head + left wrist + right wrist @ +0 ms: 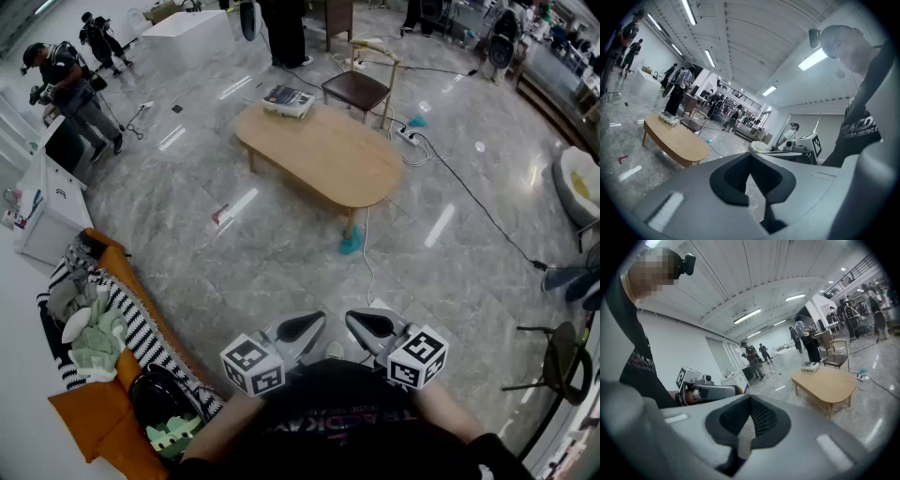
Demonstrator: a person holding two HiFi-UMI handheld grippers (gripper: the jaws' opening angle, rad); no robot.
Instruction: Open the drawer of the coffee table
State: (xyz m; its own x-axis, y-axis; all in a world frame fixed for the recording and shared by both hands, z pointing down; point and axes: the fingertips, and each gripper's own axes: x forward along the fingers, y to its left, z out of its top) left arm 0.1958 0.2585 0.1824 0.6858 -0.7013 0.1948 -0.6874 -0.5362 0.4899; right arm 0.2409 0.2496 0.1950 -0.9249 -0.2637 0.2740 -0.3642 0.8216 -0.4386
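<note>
Tucked in against the person's black printed T-shirt [337, 412], the grey left gripper [302, 327] and the grey right gripper [367, 324] are both clenched on nothing, aimed slightly downward. The light wooden oval coffee table [323, 155] stands well apart across the glossy grey stone floor [234, 272], with a white box [288, 101] on its far end. No drawer shows from here, so I'd say nothing's begun: walking over, finding the handle and pulling all remain
</note>
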